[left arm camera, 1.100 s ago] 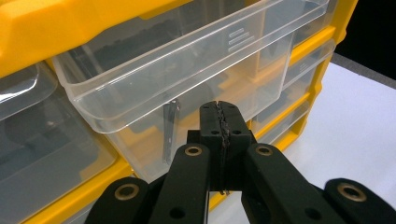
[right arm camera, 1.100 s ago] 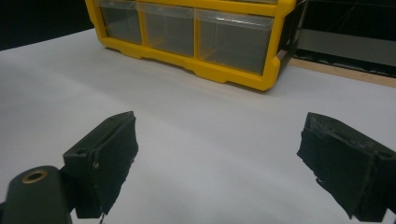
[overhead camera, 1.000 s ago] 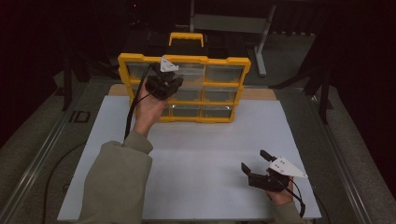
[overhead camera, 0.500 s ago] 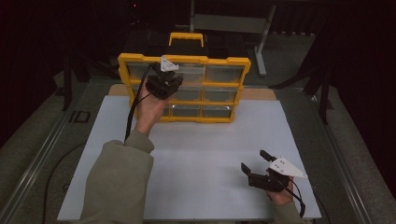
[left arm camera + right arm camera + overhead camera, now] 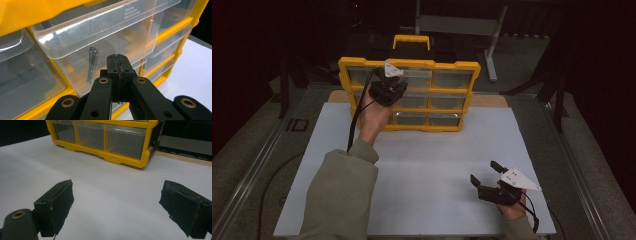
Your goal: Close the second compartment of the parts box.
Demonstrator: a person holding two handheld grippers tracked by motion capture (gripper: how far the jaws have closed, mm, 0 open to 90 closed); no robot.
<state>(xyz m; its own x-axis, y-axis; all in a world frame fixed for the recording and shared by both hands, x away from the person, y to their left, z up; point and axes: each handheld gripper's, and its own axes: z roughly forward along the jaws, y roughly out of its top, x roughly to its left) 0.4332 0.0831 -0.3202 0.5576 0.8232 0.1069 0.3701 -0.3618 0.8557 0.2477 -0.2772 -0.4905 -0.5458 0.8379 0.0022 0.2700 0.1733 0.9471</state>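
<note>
A yellow drawer cabinet [image 5: 409,64] with clear plastic drawers stands at the back of the white table [image 5: 437,155]. My left gripper [image 5: 388,89] is held up against its front, at the left of the middle row. In the left gripper view the left gripper [image 5: 117,62] is shut, pads pressed together, tips right at the front wall of a clear drawer [image 5: 105,30] that sticks out a little. A thin dark metal piece [image 5: 92,63] shows through that drawer. My right gripper [image 5: 483,172] rests low at the front right, open and empty; its view shows the right gripper [image 5: 117,195] over bare table.
The cabinet [image 5: 105,137] has a yellow carry handle [image 5: 412,39] on top. A grey metal stand [image 5: 462,25] lies behind it. A metal rail [image 5: 257,165] runs along the table's left edge. White tabletop spreads between the cabinet and the right gripper.
</note>
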